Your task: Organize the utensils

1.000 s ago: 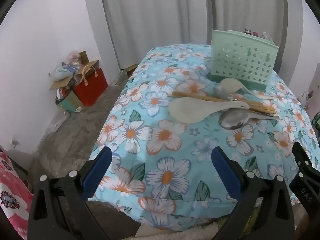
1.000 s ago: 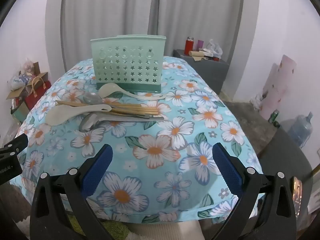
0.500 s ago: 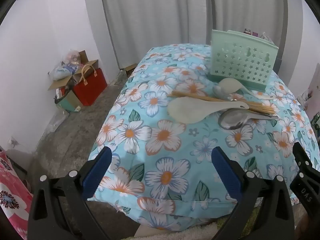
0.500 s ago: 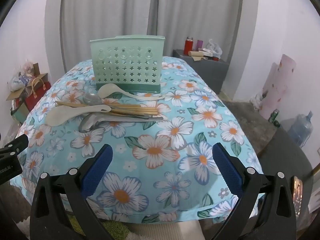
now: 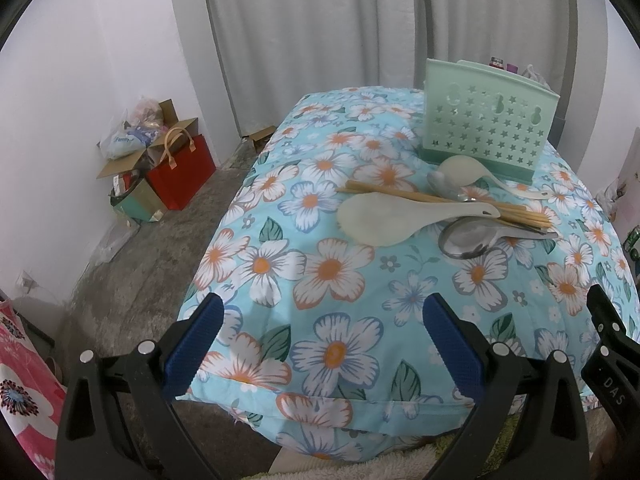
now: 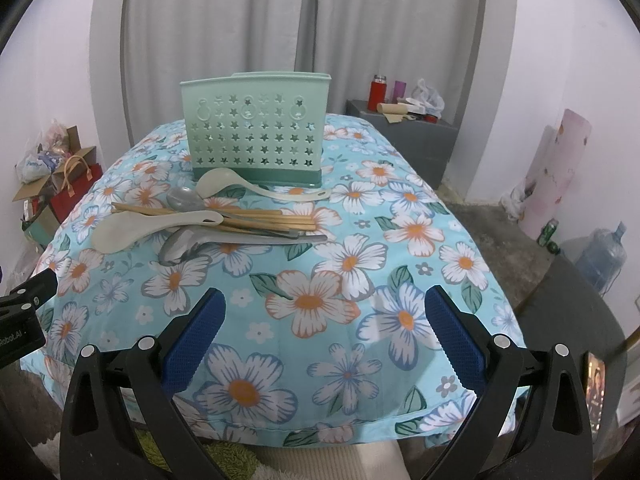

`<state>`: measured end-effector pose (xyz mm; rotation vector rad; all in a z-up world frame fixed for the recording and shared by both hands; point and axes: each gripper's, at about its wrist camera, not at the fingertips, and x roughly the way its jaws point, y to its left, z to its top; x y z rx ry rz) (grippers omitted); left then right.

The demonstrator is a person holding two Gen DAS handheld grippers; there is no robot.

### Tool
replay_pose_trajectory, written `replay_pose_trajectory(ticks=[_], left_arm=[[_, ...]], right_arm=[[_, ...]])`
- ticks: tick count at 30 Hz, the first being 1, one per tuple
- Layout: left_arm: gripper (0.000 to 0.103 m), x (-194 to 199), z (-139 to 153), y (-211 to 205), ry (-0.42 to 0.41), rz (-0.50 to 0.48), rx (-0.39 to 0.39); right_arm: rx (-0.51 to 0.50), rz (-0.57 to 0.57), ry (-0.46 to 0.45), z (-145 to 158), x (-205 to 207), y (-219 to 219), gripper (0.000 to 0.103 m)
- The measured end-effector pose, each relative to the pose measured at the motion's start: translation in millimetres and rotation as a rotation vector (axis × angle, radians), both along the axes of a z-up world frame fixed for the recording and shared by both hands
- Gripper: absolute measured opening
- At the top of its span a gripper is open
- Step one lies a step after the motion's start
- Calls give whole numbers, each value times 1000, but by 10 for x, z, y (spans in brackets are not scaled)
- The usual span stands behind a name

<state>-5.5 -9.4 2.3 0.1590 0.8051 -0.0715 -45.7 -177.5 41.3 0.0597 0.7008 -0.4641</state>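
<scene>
Hovering at the near edge of the floral cloth [image 6: 352, 376], we hold both the left gripper [image 5: 320, 344] and right gripper [image 6: 322, 340] spread wide, empty — the utensil pile [image 6: 208, 222] lies ahead, just before the green holder [image 6: 256, 136].

Your left wrist camera looks forward between the spread blue-padded fingers of the left gripper [image 5: 320, 336], with the mint-green star-perforated plastic holder [image 5: 486, 136] far ahead to its right. Your right wrist camera looks between the right gripper [image 6: 324, 332] fingers, holder [image 6: 256, 136] ahead, slightly left. Both share the flowered turquoise cloth [image 5: 344, 300] and utensil pile.
</scene>
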Motion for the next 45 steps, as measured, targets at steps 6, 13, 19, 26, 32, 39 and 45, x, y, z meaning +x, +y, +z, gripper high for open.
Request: replay_pose_trajectory(ticks=[6,13,19,26,32,39,45], left_arm=[[98,19,-8,30,0,-2,-1],[98,13,-5,21,0,-2,0],[98,20,-8,31,1,-3,-1],[98,20,-9,29,2,-3,-1],[98,11,-3,7,0,-3,0],[98,21,-8,29,2,-4,-1],[98,42,-5,-12,1,-7,0]], right_arm=[[-1,1,-1,7,13,-2,95],[-1,0,-2,6,17,-27,95],[-2,1,-3,16,20,-17,95],[-3,1,-6,36,39,-14,95],[-5,3,-9,47,52,-14,95],[-10,6,-20,90,23,-7,95],[-15,3,-33,96,-5,-3,95]])
